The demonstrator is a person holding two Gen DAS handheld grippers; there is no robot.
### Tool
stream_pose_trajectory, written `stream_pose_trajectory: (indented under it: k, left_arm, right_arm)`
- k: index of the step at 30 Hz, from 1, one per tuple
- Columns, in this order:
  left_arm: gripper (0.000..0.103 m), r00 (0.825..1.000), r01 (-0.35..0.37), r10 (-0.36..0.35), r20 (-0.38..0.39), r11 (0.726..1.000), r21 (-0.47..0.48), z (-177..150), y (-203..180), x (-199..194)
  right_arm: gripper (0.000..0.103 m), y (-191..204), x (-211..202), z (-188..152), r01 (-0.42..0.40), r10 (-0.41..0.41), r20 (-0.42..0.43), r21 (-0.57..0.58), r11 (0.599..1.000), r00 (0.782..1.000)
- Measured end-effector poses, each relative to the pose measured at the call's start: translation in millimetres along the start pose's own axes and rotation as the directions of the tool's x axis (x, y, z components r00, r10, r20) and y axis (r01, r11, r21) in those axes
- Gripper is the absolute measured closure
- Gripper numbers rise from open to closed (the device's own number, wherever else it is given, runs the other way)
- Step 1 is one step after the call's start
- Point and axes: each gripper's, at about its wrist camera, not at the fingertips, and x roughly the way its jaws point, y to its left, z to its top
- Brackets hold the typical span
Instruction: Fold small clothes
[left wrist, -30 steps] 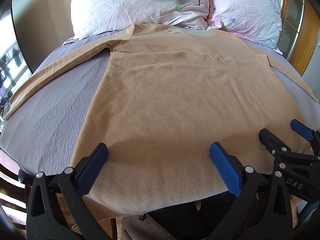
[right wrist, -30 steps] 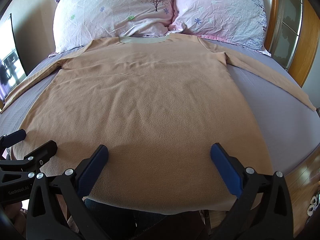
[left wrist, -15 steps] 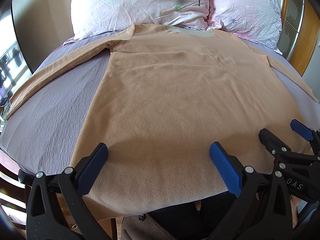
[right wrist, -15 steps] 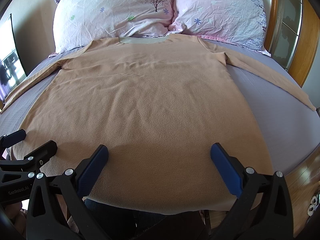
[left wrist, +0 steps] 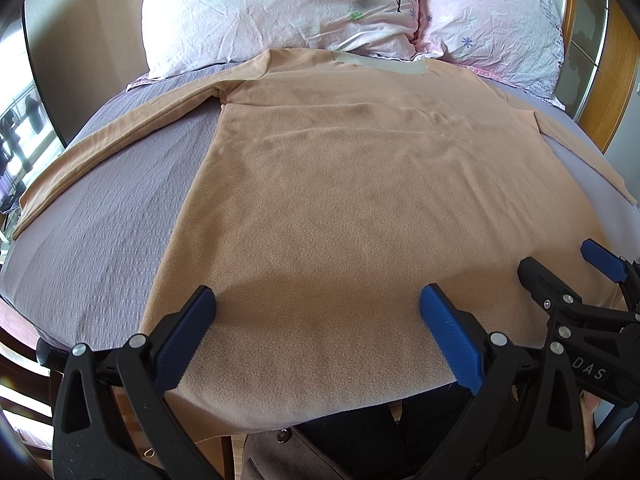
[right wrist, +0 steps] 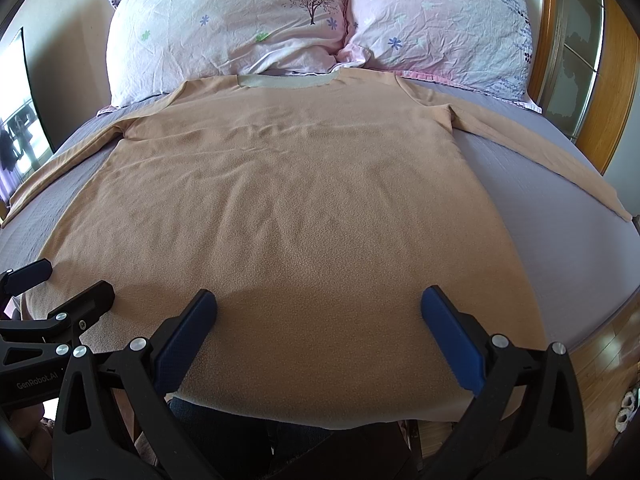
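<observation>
Tan shirt (left wrist: 360,200) flat on bed (left wrist: 100,240), unfolded; my left gripper (left wrist: 316,332) and right gripper (right wrist: 318,332) gaping, empty. All folds remain.

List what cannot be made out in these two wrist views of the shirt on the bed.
1. Shirt hem: hangs over the bed edge in both views, partly behind the left gripper fingers.
2. Right sleeve cuff: at the right view's rim, distorted.
3. Shirt's underside: hidden against the bed.
</observation>
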Motion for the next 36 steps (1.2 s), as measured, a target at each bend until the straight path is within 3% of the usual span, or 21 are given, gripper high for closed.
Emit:
stream_pose_trajectory:
  k: [27,36]
  left_arm:
    - [0.002,1.000,0.000,0.000,0.001,1.000,0.000,0.0,0.0,-0.1]
    - [0.002,1.000,0.000,0.000,0.001,1.000,0.001,-0.1,0.0,-0.1]
  right_arm:
    - [0.001,-0.2,-1.0,-0.1,-0.002,0.002,0.003,-0.003,1.000,1.000]
    - [0.001,-5.7,0.5,2.9,-0.065,0.065,0.007,-0.057,0.996,0.998]
